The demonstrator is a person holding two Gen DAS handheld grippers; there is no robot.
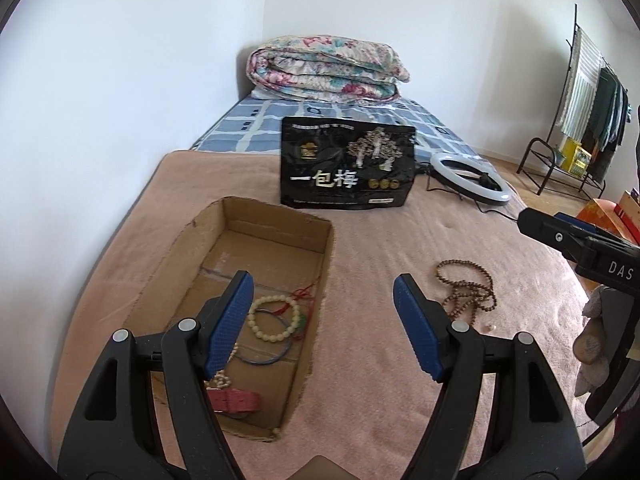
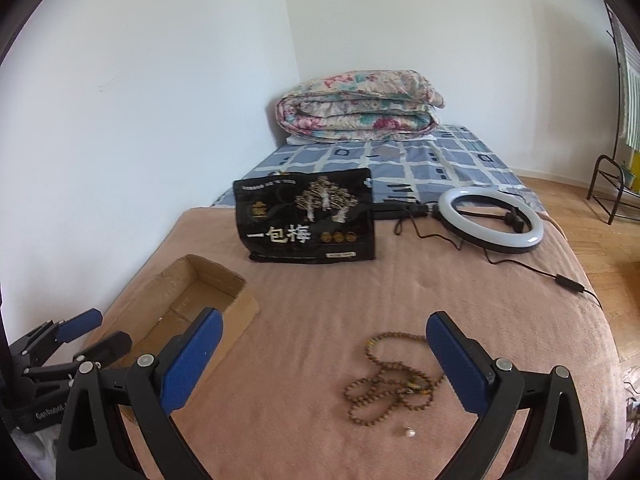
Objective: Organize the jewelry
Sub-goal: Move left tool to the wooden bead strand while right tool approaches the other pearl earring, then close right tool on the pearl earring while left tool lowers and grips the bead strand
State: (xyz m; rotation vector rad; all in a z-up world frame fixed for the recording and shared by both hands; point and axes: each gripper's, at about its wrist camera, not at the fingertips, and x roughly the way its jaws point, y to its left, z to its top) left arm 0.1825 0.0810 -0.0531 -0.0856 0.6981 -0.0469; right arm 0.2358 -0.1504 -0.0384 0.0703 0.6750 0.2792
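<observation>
- On the bed, a pink blanket (image 2: 320,300) carries a cardboard box (image 1: 192,256) near the white wall.
- Inside the box: cream bead bracelet (image 1: 274,318), blue bangle (image 1: 268,354), pink strap (image 1: 236,400).
- Right of the box, apart from it, lies a brown bead necklace (image 2: 390,380).
- Beyond the box: black snack bag (image 2: 306,216), ring light (image 2: 490,218), folded quilt (image 2: 360,106).
- Left gripper (image 1: 322,326) and right gripper (image 2: 324,362) both gape wide, holding nothing.

Matt cardboard box (image 1: 256,240), wooden bead necklace (image 2: 390,380)

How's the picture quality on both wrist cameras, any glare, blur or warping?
Left wrist view: even daylight, no glare, strong fisheye bending of the wall, dark corners, cardboard box sharp. Right wrist view: same warp, soft shadows, brown bead necklace in focus.
</observation>
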